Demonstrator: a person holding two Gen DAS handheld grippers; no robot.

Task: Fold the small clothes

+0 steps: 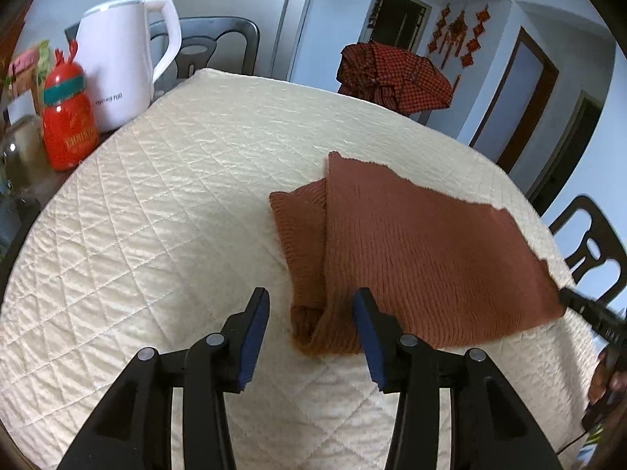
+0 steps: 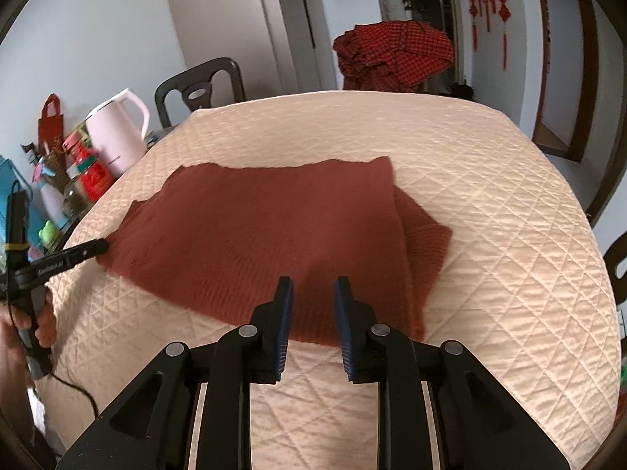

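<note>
Left wrist view: kettle (image 1: 117,62) lettering too small to read; left gripper (image 1: 311,301) and right gripper (image 2: 313,288) both apart.

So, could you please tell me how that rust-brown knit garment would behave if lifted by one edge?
The rust-brown knit garment would probably droop limply; its folded layers lie flat. The ribbed knit likely grips the quilted cover rather than sliding freely.

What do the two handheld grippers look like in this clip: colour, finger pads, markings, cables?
Both grippers, left and right, are black plastic with angular linkage arms joined by round silver rivets. Each finger carries a blue ribbed pad. Seen side-on, the left gripper shows white lettering, too small to read, and a black cable trailing from its handle.
</note>
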